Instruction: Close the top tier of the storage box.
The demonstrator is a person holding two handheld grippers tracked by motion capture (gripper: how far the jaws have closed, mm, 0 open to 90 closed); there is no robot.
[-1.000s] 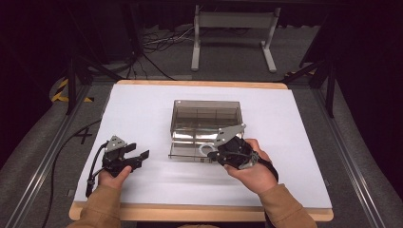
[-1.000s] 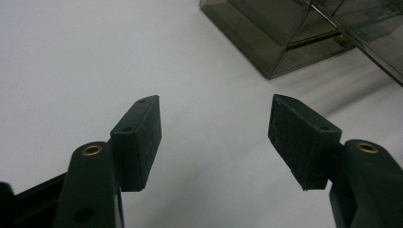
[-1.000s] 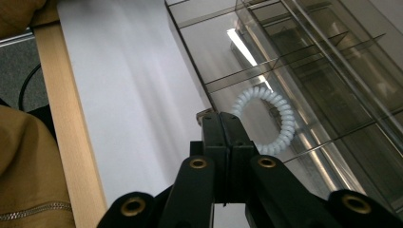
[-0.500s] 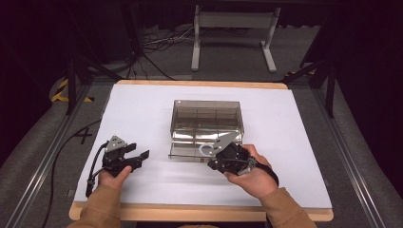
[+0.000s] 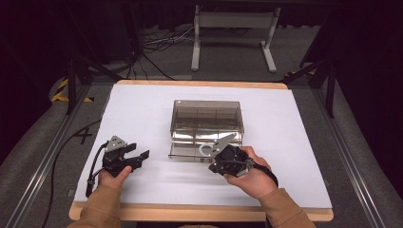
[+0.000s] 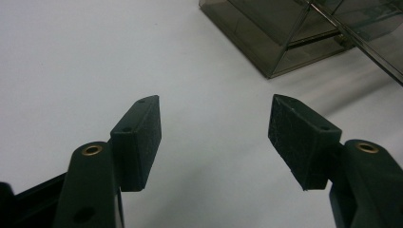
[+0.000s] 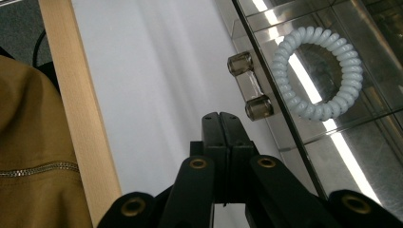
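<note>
Smoky clear drawer box [image 5: 206,124] sits mid surface [image 5: 142,109], slightly right of centre, its drawer [image 5: 190,150] pulled out toward the near side. White coiled hair tie [image 7: 317,73] lies in the drawer, just behind the drawer handle [image 7: 250,86]. Right gripper [image 7: 222,124] at the drawer's near-right front, fingers [image 7: 212,130] fully closed on nothing, tips just near of the handle, not touching. Left gripper [image 5: 142,155] rests near-left on the surface, well apart from the box, fingers [image 6: 140,137] wide open, holding nothing. Tan sleeve [image 7: 33,142] at near edge.
</note>
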